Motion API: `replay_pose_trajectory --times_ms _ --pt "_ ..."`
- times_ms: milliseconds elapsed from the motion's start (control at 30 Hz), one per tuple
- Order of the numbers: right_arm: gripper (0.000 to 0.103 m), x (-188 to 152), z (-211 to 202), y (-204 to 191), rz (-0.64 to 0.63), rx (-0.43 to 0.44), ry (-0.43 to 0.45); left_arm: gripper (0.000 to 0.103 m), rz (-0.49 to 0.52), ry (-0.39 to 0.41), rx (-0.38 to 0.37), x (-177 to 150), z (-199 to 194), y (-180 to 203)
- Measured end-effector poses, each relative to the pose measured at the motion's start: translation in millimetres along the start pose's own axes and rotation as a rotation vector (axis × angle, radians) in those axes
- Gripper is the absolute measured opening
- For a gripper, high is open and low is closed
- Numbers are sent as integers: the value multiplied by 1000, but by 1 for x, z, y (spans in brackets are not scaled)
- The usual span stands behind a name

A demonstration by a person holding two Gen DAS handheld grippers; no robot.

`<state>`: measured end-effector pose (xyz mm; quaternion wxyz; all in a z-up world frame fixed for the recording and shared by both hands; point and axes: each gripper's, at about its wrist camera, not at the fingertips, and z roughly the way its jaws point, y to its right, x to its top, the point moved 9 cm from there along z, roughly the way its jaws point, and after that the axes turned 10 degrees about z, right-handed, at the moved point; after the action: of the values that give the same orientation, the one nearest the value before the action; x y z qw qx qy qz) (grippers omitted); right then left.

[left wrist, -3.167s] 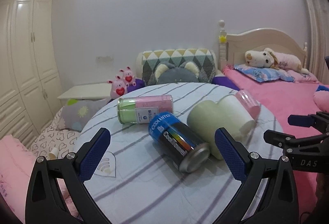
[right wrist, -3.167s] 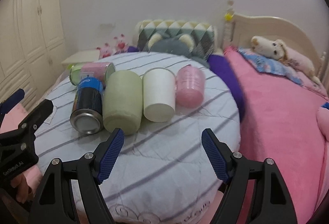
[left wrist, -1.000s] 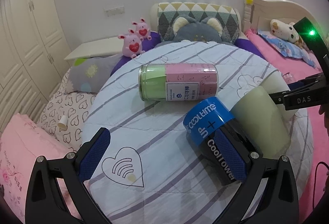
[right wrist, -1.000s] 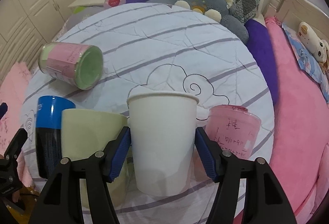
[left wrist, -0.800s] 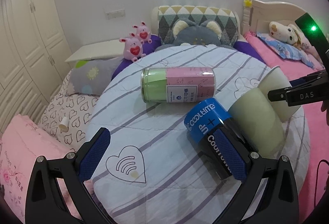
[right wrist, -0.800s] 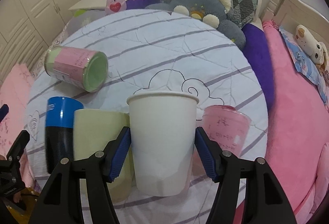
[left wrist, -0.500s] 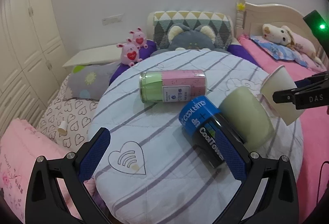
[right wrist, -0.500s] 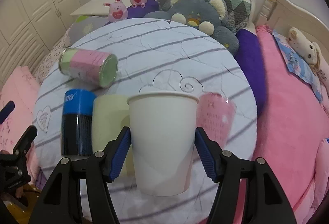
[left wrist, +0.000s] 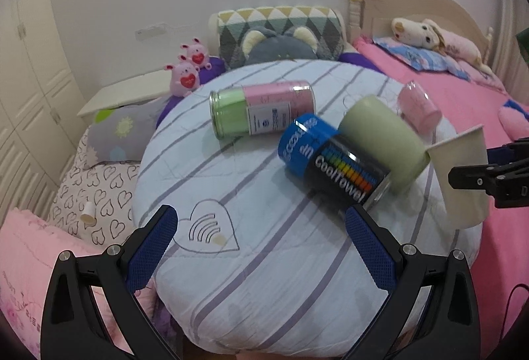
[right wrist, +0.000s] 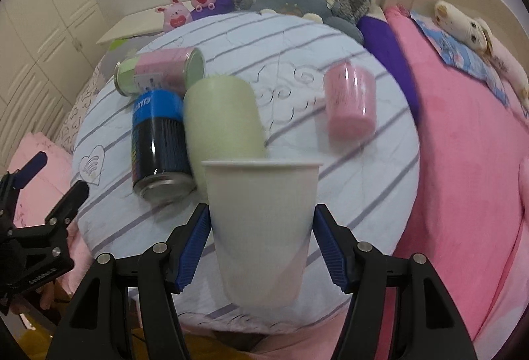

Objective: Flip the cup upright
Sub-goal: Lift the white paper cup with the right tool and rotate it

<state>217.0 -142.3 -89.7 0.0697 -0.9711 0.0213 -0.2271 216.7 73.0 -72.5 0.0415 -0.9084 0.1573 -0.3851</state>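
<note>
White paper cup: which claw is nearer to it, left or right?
Right. The right claw is shut on the white paper cup, lifted at the table's near edge. The left claw hangs open over the table's other side, holding nothing.

cup [right wrist: 261,221]: plain white
desk cover [left wrist: 264,247]: pale blue, grey-purple stripes
can [left wrist: 334,158]: blue and black, rainbow bars
jar [left wrist: 261,112]: green and pink
small cup [right wrist: 350,102]: pink
tumbler [right wrist: 221,115]: pale green
</note>
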Motion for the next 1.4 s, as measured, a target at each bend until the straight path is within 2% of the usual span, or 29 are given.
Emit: replay_pose_trajectory --times_ms 200,333,467,633,767,967,1100,1400 --pt "64 -27 8 -12 51 10 -18 103 42 -19 -23 -16 8 -1" --pt "64 -35 5 -17 62 -15 -7 103 36 -21 -51 -23 8 -4" --pt "64 -45 -5 -27 74 75 -81 103 22 -10 -55 -27 5 -10" --pt "64 -59 -5 -34 49 99 -171 103 3 -19 -53 -29 3 -16" --pt "64 -64 8 -43 48 167 -274 103 13 -9 -48 -29 -1 -14" --pt "65 -54 33 -41 63 118 -297 103 10 -30 -34 -29 3 -12" --pt "65 -60 38 -47 12 107 -308 103 2 -35 -18 -30 3 -12" --pt "65 -65 34 -56 -13 169 -339 103 -31 -50 -10 -30 -6 -7"
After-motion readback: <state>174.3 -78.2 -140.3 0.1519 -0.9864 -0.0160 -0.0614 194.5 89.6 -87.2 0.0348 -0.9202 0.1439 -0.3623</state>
